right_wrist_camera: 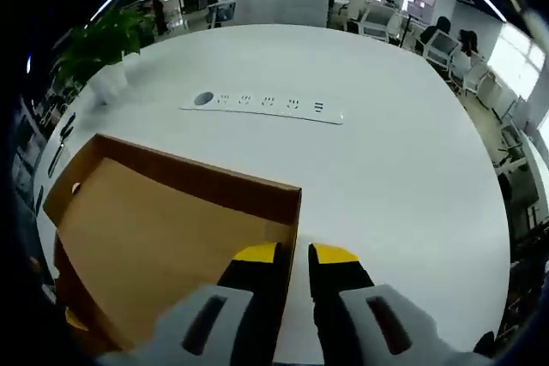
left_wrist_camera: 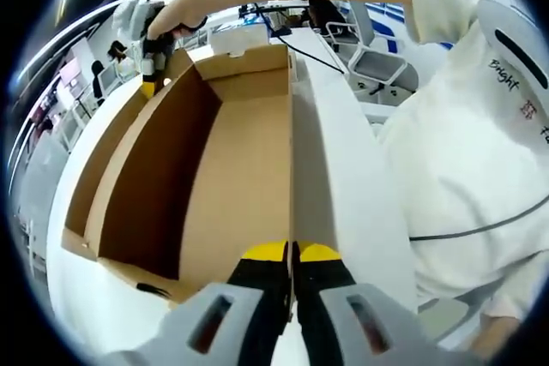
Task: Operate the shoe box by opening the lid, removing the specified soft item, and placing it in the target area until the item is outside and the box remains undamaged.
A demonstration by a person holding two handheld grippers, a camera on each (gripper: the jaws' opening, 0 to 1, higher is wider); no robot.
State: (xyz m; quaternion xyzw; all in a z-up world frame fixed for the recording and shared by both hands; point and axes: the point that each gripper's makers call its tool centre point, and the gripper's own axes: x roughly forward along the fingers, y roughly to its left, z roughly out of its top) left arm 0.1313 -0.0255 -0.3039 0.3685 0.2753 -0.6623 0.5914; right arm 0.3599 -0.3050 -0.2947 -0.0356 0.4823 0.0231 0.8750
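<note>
Shoe box [left_wrist_camera: 232, 169], brown cardboard inside, white outside, lid off or folded away, interior bare in both views, resting on white counter [right_wrist_camera: 403, 169]. Writing: dark lettering on white sleeve [left_wrist_camera: 480, 152] at right of box in left gripper view, first word reading roughly "Bright", remainder cut off; no print legible on box itself. Left hand-held gripper [left_wrist_camera: 292, 256]: yellow-tipped jaws nearly pressed together, pinching near end of box's white side wall. Right hand-held gripper [right_wrist_camera: 294, 256]: yellow-tipped jaws slightly apart, straddling box corner at rim, wall edge in gap; firm pinch cannot be told. In left gripper view, the right hand-held gripper also visible at far left corner of box, held in a hand [left_wrist_camera: 176, 19], forearm crossing above box. Surface: smooth white counter, long white power strip [right_wrist_camera: 262, 105] with round button lying beyond box in right gripper view. Room: open office, ceiling strip lights, potted green plant [right_wrist_camera: 103, 40] beyond box to left, desks and chairs [left_wrist_camera: 377, 62] behind. Black cable [left_wrist_camera: 317, 53] trailing across counter beyond box in left gripper view.
</note>
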